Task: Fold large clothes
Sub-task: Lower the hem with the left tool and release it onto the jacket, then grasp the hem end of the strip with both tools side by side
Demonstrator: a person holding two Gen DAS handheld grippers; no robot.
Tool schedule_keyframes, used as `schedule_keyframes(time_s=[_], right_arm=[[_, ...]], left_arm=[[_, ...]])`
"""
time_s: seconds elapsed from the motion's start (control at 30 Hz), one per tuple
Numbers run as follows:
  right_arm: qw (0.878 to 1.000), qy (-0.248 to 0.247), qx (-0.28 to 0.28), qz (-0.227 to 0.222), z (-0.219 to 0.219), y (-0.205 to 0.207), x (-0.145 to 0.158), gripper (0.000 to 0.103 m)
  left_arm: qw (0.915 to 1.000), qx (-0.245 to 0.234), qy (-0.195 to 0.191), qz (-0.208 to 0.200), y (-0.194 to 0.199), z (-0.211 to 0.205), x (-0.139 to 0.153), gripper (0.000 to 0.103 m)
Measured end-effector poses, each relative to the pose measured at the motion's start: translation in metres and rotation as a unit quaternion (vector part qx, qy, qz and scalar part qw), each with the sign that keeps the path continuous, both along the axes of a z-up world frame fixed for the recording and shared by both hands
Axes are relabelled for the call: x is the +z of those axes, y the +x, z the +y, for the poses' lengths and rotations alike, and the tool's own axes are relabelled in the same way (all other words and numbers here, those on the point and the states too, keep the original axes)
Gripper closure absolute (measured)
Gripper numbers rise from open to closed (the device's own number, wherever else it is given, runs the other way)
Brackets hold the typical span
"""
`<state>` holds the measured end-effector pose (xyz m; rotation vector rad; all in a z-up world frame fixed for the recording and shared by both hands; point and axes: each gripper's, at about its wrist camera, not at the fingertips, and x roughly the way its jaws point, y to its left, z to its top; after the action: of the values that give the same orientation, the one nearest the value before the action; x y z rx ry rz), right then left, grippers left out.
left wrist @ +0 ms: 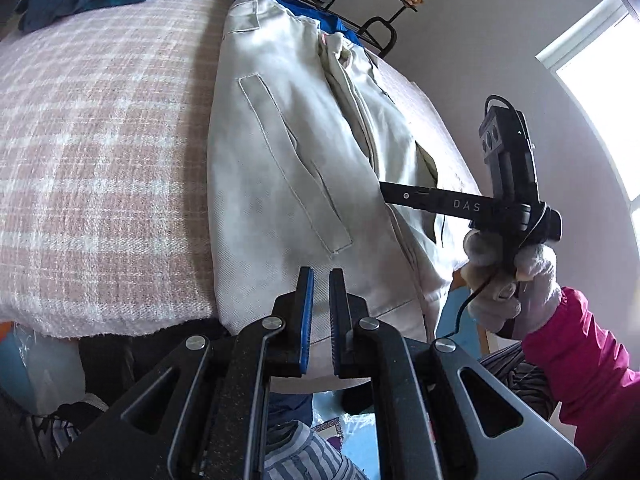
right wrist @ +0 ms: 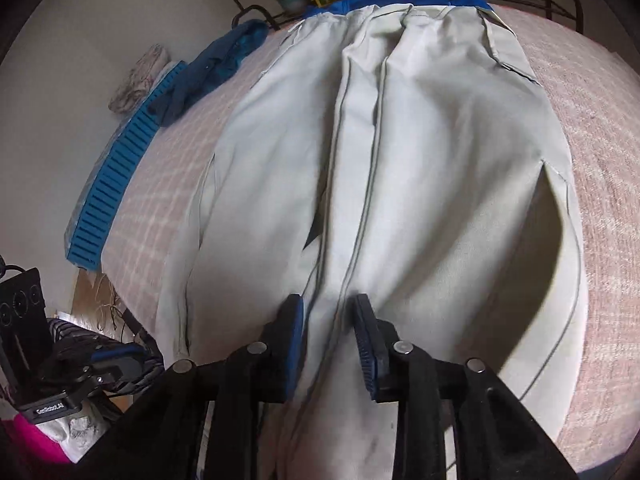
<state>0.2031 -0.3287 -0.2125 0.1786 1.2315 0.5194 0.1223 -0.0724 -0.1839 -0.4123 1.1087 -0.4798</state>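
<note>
Ahead of our left gripper (left wrist: pixel 321 280), whose fingers stand slightly apart on nothing, the coat (left wrist: pixel 304 168) lies flat on the blanket (left wrist: pixel 100 140). Our right gripper (right wrist: pixel 328 308) has fingers spread either side of the coat's front seam (right wrist: pixel 362 216), not clamping it.

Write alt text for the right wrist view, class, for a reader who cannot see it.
The right gripper hovers with open jaws, its fingers either side of the centre front seam of a cream jacket spread flat on a pink plaid bedcover. A crumpled blue garment lies at the bed's far left, beside a blue slatted crate.
</note>
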Motion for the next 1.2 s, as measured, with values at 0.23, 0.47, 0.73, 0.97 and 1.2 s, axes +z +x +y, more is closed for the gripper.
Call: schedule_keyframes(time_s=[0.23, 0.47, 0.73, 0.97, 1.2], right_arm=[[0.998, 0.050, -0.026, -0.008, -0.052, -0.044, 0.034, 0.068], [0.990, 0.131, 0.007, 0.041, -0.040, -0.103, 0.028, 0.048], [0.998, 0.030, 0.038, 0.041, 0.013, -0.103, -0.004, 0.047], [0.992, 0.078, 0.027, 0.098, 0.031, -0.094, -0.011, 0.095], [0.984, 0.117, 0.006, 0.135, 0.027, -0.099, -0.028, 0.096]], left_arm=[[0.9993, 0.002, -0.030, 0.023, -0.019, 0.028, -0.009, 0.035], [0.9935, 0.017, -0.067, 0.090, -0.019, 0.038, -0.048, 0.035], [0.9940, 0.007, -0.062, 0.090, -0.015, 0.023, -0.058, 0.054], [0.9977, -0.002, -0.035, 0.059, -0.022, 0.025, -0.036, 0.095], [0.9974, -0.005, -0.035, 0.062, -0.030, 0.032, -0.027, 0.095]])
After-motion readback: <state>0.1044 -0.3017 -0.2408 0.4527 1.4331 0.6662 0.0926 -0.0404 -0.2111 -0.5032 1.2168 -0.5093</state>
